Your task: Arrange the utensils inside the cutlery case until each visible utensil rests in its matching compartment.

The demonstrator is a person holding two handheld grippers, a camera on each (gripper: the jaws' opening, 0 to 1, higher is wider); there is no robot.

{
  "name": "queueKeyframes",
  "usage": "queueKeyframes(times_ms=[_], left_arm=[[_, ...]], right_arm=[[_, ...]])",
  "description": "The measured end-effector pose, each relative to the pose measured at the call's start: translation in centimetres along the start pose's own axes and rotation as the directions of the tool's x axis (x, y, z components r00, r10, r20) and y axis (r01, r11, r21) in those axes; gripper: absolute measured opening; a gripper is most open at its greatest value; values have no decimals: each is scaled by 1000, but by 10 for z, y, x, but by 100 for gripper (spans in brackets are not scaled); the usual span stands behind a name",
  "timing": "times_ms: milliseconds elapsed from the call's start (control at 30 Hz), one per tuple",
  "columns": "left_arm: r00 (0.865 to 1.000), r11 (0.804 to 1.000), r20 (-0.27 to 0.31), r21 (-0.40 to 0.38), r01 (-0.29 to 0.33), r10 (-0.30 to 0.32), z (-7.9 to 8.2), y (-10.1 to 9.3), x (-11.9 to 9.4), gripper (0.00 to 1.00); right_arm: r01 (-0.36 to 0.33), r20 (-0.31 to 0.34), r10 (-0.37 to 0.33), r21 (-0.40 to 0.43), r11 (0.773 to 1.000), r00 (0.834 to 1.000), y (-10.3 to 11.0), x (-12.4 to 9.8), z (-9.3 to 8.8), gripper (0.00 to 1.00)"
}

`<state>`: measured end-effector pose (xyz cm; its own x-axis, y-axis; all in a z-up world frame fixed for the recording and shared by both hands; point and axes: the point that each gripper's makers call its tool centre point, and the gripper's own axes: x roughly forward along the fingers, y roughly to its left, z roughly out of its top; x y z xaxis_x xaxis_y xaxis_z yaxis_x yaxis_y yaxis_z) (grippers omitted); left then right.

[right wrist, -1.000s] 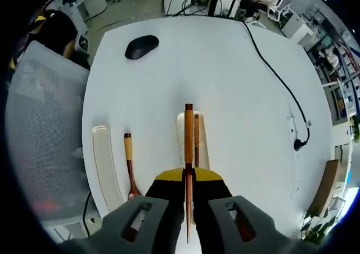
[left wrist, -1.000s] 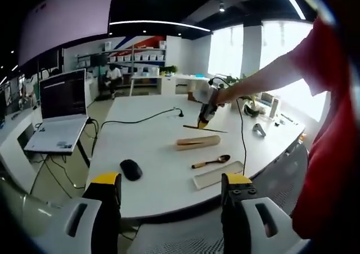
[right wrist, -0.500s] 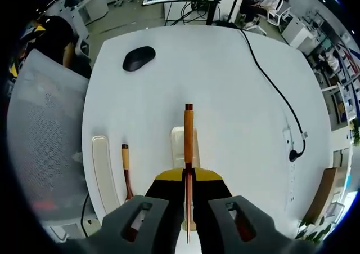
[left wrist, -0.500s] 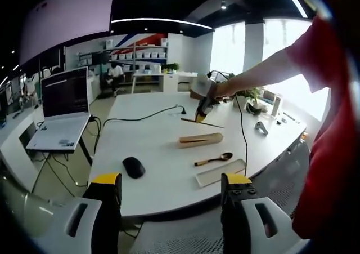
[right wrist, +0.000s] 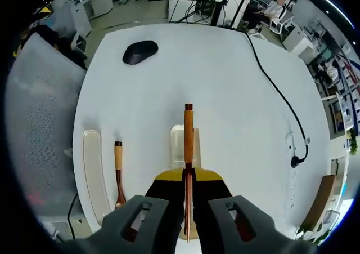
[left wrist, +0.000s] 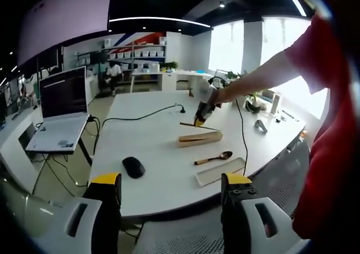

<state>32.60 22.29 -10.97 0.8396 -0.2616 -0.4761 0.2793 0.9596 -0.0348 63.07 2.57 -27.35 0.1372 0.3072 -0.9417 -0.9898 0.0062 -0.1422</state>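
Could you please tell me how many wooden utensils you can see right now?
2: a chopstick clamped in the right tool above the case, and a spoon lying on the table between case and lid. More may be hidden inside the case.

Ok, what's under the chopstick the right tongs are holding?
The cutlery case lies on the white table, right under the chopstick clamped in the right tongs. The chopstick and the tongs cover most of its inside, so its contents can't be seen.

One spoon [right wrist: 118,172], perhaps two trays [right wrist: 93,175].
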Motion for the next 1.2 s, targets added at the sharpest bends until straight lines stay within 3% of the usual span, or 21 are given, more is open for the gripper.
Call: queueKeyframes(times_ms=[233,300,433,533,733,1067,1200], left_arm=[[1000,1000,-6,3,-3,3,0,2,1,74],[1000,1000,-16,2,-1,1,-2,1,3,74],[1000,1000,-10,2,7,-7,1,-1,4,75],[1000,1000,-14,12,4,-4,2,-1,4,75],[999,1000,-32,7,0,0,-4,-2,5,75],[999,1000,-38,-3,-6,6,-6,0,5,75],[999,1000,-43,-3,-3,3,-8,-1,7,75]], right_arm=[[-14,17,13,53,998,1000,4,0,5,0],[-13,31,10,93,996,999,-6,2,6,0],[-4,19,3,42,999,1000,-4,5,2,0],[-21,22,20,72,997,1000,0,8,0,0],[-23,9,23,32,999,1000,2,17,-2,0],[-44,-5,45,80,996,999,-4,36,-12,0],[-49,-16,50,64,997,999,-1,38,-15,0]])
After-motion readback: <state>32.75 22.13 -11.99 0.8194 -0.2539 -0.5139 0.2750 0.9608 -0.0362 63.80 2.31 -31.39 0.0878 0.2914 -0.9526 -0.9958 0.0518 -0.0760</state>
